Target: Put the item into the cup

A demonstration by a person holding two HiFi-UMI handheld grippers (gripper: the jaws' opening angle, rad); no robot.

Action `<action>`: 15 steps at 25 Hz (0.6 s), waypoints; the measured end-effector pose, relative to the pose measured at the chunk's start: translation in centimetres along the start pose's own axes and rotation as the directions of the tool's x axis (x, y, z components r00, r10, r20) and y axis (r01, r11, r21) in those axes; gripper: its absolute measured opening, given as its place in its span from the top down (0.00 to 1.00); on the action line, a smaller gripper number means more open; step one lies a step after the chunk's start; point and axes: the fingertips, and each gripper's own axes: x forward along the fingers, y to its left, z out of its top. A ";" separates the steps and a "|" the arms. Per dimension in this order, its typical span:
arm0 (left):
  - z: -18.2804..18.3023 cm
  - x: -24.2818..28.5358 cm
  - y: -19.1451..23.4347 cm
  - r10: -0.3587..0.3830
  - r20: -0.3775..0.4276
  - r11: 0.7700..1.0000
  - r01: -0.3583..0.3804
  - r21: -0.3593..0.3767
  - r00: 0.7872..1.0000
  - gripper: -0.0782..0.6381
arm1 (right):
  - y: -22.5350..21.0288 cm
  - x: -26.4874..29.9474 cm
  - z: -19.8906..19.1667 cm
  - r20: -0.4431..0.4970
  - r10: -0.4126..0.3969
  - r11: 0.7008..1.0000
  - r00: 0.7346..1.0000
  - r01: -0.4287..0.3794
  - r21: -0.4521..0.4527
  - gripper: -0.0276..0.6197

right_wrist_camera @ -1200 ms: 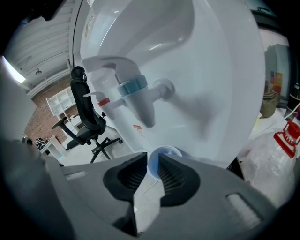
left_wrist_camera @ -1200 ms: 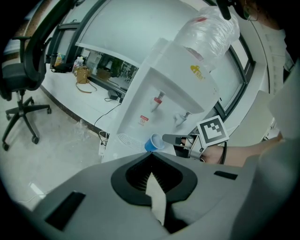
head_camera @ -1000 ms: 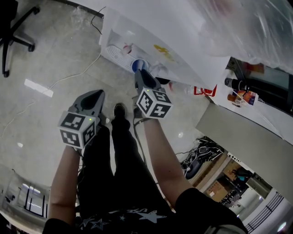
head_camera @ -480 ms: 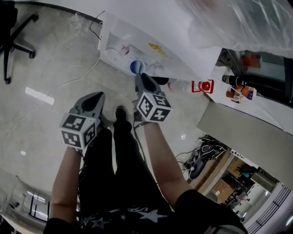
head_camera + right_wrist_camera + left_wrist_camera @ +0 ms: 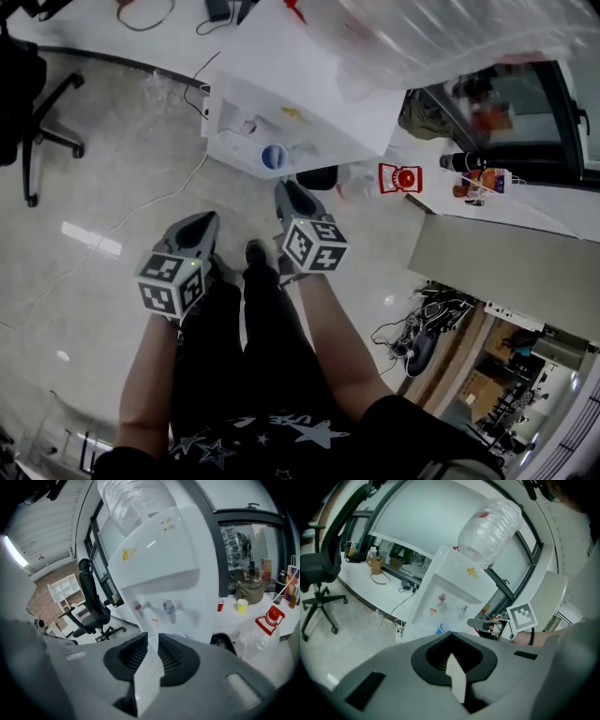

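A blue cup (image 5: 274, 157) stands on the drip tray of a white water dispenser (image 5: 281, 103), under its taps; the left gripper view shows the blue cup (image 5: 443, 628) too. My right gripper (image 5: 288, 190) points at it from a short way back, above the floor. Its jaws stand a little apart, and nothing shows in the narrow gap of the right gripper (image 5: 153, 637). My left gripper (image 5: 201, 222) hangs lower and to the left, jaws closed and empty; the left gripper (image 5: 451, 634) shows its pads meeting. I cannot see any item in the cup.
A plastic-wrapped bottle (image 5: 441, 37) tops the dispenser. A black office chair (image 5: 37, 112) stands at the left, and a cable (image 5: 150, 159) runs over the floor. A clear bottle with a red cap (image 5: 400, 176) and a grey cabinet (image 5: 497, 262) are on the right.
My right gripper has drawn back from the blue cup, and the dispenser now sits farther off in the head view. The left gripper has kept its place beside my leg.
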 end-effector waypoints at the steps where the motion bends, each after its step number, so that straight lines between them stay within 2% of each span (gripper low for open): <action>1: 0.3 -0.6 -0.4 -0.002 0.004 1.000 0.002 -0.005 1.000 0.88 | 0.4 -0.7 0.2 -0.005 0.001 1.000 1.000 -0.001 0.003 0.86; 5: 1.0 -3.0 -1.8 -0.006 0.018 1.000 0.007 -0.022 1.000 0.88 | 2.2 -3.3 0.7 -0.036 0.011 1.000 0.999 -0.010 0.023 0.86; 9: 2.2 -4.8 -2.9 0.002 0.044 1.000 -0.002 -0.006 0.999 0.88 | 3.3 -5.3 1.3 -0.045 0.027 1.000 0.999 -0.027 0.009 0.86; 15: 3.7 -8.3 -5.0 0.069 0.103 0.998 -0.069 -0.009 0.992 0.88 | 5.6 -9.3 3.2 -0.043 0.120 0.991 0.992 -0.122 -0.062 0.86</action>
